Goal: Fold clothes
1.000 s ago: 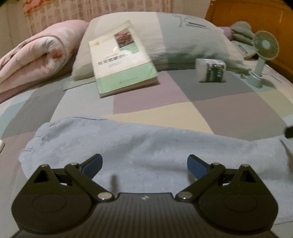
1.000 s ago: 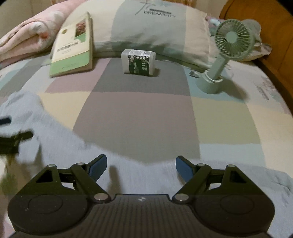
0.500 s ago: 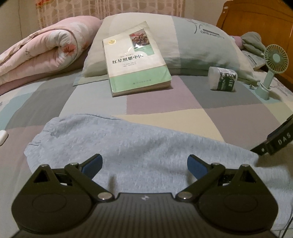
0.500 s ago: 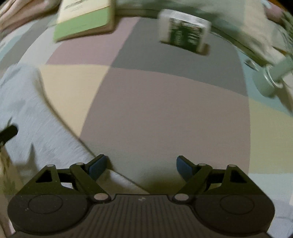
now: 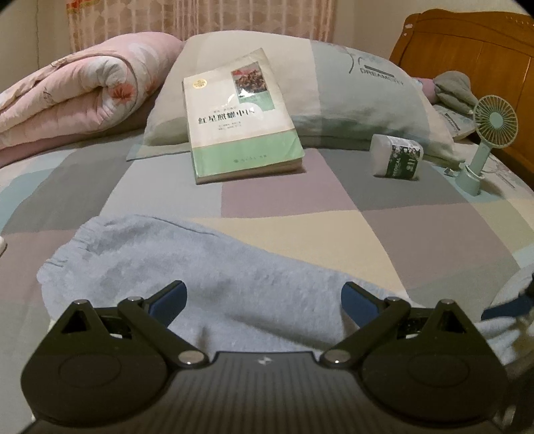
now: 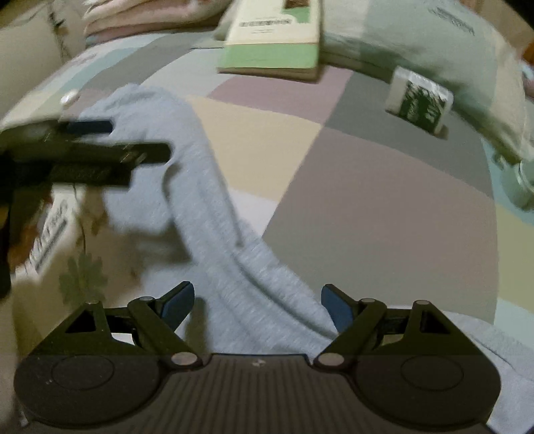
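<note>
the left gripper (image 5: pixel 263 297) sits nearest in its own view, its blue-padded jaws spread wide with nothing pinched between them, hovering low over a pale blue-grey garment (image 5: pixel 207 267). the garment lies stretched across the patchwork bedspread (image 5: pixel 417 230), its gathered cuff end toward the left of the view and the rest running off to the right behind the gripper. the right gripper (image 6: pixel 257 300) also has its jaws standing well apart; a band of the same garment (image 6: pixel 213 213) runs between them on the bed, but the pads do not press on it. the right wrist picture is blurred. in it the left gripper (image 6: pixel 133 150) shows as a dark shape at the left edge above the far end of the garment.

further up the bed, a green and cream book (image 5: pixel 240 117) leans with its top on a pillow (image 5: pixel 350 100) and its foot on the bedspread. to the right of it a small white pack with a green label (image 5: pixel 397 157) lies just in front of the pillow, and a mint-green handheld fan (image 5: pixel 484 140) stands upright in its base near the right edge. a rolled pink floral quilt (image 5: pixel 73 96) lies at the far left. behind are a wooden headboard (image 5: pixel 467 46) and a curtain (image 5: pixel 200 16).
</note>
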Demonstrator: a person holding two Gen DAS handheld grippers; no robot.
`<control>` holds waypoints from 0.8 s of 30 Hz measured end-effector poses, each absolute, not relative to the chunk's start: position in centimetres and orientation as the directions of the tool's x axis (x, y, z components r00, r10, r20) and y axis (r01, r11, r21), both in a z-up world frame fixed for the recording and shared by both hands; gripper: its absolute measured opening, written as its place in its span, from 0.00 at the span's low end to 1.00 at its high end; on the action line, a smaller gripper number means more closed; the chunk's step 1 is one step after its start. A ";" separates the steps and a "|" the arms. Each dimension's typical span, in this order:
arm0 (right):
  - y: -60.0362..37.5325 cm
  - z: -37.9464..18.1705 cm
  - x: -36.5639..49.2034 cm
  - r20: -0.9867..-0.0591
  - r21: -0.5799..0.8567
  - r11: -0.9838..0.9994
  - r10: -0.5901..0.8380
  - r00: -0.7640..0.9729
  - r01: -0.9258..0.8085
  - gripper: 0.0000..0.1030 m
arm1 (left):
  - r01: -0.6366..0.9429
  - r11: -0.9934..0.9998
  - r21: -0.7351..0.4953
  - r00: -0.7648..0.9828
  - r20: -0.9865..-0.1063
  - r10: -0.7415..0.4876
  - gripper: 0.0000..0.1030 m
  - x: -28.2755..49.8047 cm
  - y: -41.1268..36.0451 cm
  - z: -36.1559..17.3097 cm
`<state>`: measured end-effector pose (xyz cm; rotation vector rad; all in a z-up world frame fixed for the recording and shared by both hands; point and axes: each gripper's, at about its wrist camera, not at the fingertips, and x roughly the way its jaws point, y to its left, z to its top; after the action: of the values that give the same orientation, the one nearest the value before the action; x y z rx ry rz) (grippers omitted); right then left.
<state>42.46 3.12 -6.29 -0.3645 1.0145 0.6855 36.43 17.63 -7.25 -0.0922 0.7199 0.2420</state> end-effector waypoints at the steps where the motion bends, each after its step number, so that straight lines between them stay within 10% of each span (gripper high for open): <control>1: 3.1 -6.4 42.0 -0.867 0.020 0.732 0.352 0.353 -0.681 0.85 | -0.247 0.969 -0.002 0.725 -0.664 0.183 0.96 36.5 17.5 -7.4; 24: 4.0 -6.4 37.1 -0.786 0.044 0.618 0.506 0.354 -0.785 0.87 | -0.242 0.960 0.142 0.647 -0.713 0.269 0.96 38.4 15.7 -10.3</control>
<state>37.06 4.04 -6.42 -0.3707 0.8620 0.8590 38.41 15.71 -10.28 0.0351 0.8167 0.2903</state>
